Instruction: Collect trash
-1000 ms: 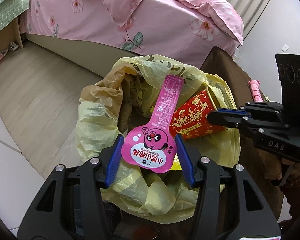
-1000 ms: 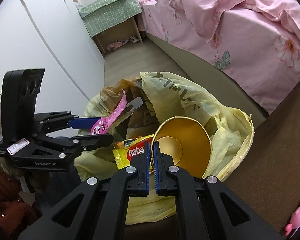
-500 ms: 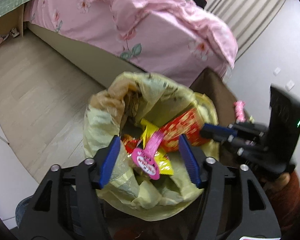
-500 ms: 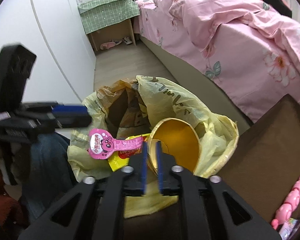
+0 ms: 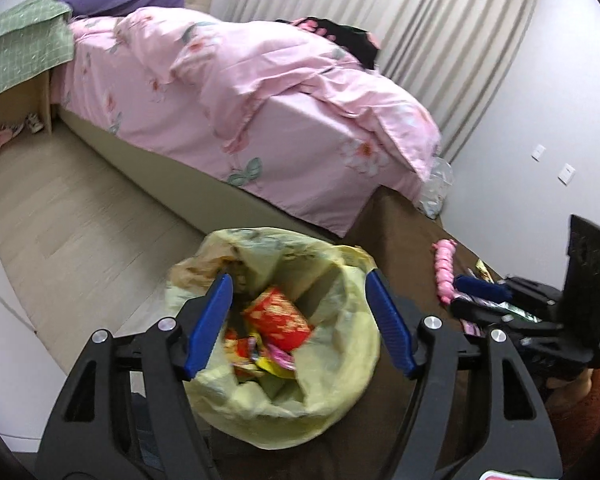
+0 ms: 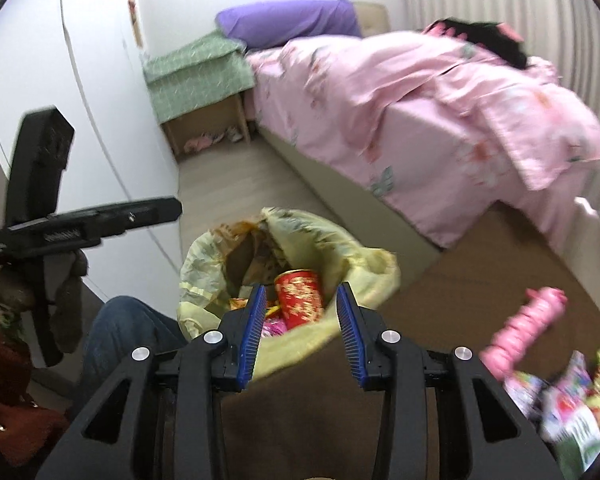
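A yellow trash bag (image 5: 340, 344) stands open beside the brown table; it also shows in the right wrist view (image 6: 364, 264). Inside lie a red paper cup (image 5: 278, 318), also in the right wrist view (image 6: 302, 298), a pink wrapper (image 5: 280, 358) and other snack wrappers. My left gripper (image 5: 300, 324) is open and empty above the bag. My right gripper (image 6: 302, 326) is open and empty, above the table edge next to the bag. More wrappers (image 6: 568, 396) lie on the table at the right.
A pink knobbly object (image 6: 524, 328) lies on the brown table (image 6: 440, 292). A bed with pink bedding (image 5: 260, 92) stands beyond the bag. A white wardrobe (image 6: 80, 100) is at the left. The person's knee (image 6: 120, 328) is near the bag.
The left gripper let the pink wrapper fall into the bag and the right gripper let go of the red cup, which lies in the bag. Both grippers opened and drew back and up.
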A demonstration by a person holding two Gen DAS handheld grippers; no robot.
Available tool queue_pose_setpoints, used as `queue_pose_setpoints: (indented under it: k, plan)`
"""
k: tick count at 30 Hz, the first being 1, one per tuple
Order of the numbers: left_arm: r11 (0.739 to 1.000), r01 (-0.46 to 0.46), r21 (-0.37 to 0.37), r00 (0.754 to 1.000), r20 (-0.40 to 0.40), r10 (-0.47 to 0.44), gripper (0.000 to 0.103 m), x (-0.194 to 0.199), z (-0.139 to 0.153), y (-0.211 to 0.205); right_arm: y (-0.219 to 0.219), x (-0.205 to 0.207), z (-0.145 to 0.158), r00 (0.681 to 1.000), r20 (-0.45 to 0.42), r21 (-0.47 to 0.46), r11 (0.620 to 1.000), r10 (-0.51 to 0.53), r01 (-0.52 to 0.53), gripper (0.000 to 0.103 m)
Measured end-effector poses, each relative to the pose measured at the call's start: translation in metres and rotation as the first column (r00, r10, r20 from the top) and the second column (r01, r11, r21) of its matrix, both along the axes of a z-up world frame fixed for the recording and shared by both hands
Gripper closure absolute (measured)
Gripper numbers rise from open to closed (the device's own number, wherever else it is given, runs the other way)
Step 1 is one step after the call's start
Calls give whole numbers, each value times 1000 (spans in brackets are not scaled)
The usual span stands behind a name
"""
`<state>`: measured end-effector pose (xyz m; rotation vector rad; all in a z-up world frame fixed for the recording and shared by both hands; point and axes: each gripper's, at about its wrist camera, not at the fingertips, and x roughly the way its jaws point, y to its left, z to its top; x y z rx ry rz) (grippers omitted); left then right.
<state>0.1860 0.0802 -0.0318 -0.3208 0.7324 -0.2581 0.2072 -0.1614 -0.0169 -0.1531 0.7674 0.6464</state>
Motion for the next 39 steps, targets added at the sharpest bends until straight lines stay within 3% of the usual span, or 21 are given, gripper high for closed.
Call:
queue_pose_setpoints:
  k: [5, 8, 13, 15, 20, 23, 25, 30, 32, 34, 36, 39]
  plan:
    - [993, 113, 16, 993, 13, -113, 38, -5, 2, -48, -65, -40, 26, 989, 86, 10, 992, -123, 123, 68]
    - [979, 203, 25, 979, 14, -203, 38, -6, 1, -84, -110, -65, 33, 966, 136, -11, 975, -220, 224, 67]
    - [931, 363, 24, 932, 2, -363, 38, -11, -5, -153, -180, -102, 30, 917, 182, -42, 929, -356, 369, 67]
    - [908, 419, 19, 908, -13, -419, 38, -14, -10, -179, -210, -118, 25, 883, 204, -58, 895, -423, 443, 67]
    - [850, 527, -1, 847, -75, -526, 38, -23, -23, -241, -275, -148, 6, 805, 140, 3, 813, -577, 582, 67]
    - [831, 554, 42, 831, -80, -550, 38, -29, -28, -275, -303, -164, -10, 771, 95, 17, 775, -630, 631, 67]
    - [833, 548, 70, 835, -106, -540, 38, -28, -36, -293, -308, -170, -17, 765, 81, 18, 768, -639, 640, 67]
    - [844, 537, 16, 820, -246, -517, 45, -16, -65, -308, -311, -177, -36, 766, 39, 28, 767, -641, 641, 66]
    - [847, 531, 1, 812, -285, -509, 50, -16, -74, -309, -311, -177, -43, 780, 6, 45, 780, -625, 625, 56]
    - [845, 534, 8, 808, -301, -507, 64, -20, -79, -306, -310, -176, -50, 814, -41, 113, 807, -580, 580, 51]
    - [848, 530, 17, 811, -301, -501, 67, -24, -79, -298, -305, -175, -57, 836, -75, 159, 821, -543, 548, 46]
    - [853, 521, 32, 822, -287, -492, 68, -34, -71, -280, -295, -170, -68, 851, -107, 113, 844, -514, 524, 46]
